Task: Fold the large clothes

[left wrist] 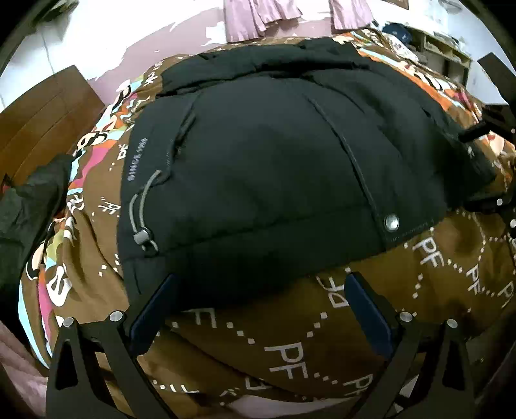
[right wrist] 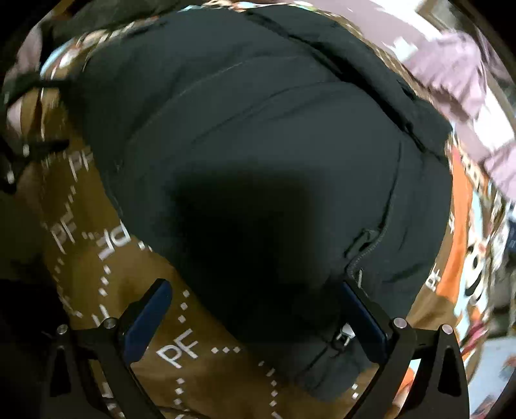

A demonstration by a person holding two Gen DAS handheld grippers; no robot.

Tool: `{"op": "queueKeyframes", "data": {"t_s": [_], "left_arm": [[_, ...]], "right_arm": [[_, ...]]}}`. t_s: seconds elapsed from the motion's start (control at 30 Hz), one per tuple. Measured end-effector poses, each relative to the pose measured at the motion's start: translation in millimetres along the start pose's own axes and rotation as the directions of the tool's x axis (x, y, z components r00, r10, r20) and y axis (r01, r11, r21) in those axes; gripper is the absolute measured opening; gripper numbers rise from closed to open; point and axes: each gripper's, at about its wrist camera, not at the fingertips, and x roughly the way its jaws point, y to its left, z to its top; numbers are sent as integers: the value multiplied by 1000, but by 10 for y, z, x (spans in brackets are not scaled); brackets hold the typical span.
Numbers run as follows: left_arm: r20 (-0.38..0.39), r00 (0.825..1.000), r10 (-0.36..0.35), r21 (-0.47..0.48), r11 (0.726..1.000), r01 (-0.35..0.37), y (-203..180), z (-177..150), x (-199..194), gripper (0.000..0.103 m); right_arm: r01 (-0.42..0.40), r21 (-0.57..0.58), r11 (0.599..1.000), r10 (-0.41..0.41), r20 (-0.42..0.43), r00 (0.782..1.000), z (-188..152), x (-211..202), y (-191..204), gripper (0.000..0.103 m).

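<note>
Two grippers, left (left wrist: 261,290) and right (right wrist: 258,299), jaws spread, over black jacket (left wrist: 274,161), patterned quilt (left wrist: 290,348).

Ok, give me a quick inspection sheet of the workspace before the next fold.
Surface: brown patterned bedspread printed with "PF".
Job's things: black padded jacket lying on it; snap button and drawcord toggle at the hem.
Clutter: dark garment at the bed's edge.
Grippers: left gripper open at the hem; right gripper open over the zipper corner.
Cables: nothing seen.
Surroundings: pink curtains, wooden cabinet.
</note>
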Motion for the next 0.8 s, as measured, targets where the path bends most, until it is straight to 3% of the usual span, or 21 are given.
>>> {"op": "queueKeyframes", "data": {"t_s": [0.3,0.5,0.53,0.67,0.8], "left_arm": [[23,999,41,83,996,-43,-7,-105,185,101],[39,998,42,132,990,-47,17,-155,327,101],[59,997,53,147,987,-62,6,-143,351,101],[90,992,89,168,980,-104,-7,-91,416,101],[99,992,75,169,981,-91,59,-50,418,101]], "right_arm": [[198,-225,954,-199,19,980,-35,354,343,103],[300,-213,930,-294,62,954,61,378,249,103],[290,-194,937,-286,51,957,98,386,177,103],[122,-36,992,-122,-11,992,360,338,-230,103],[-53,102,993,54,-13,998,538,177,-637,103]]}}
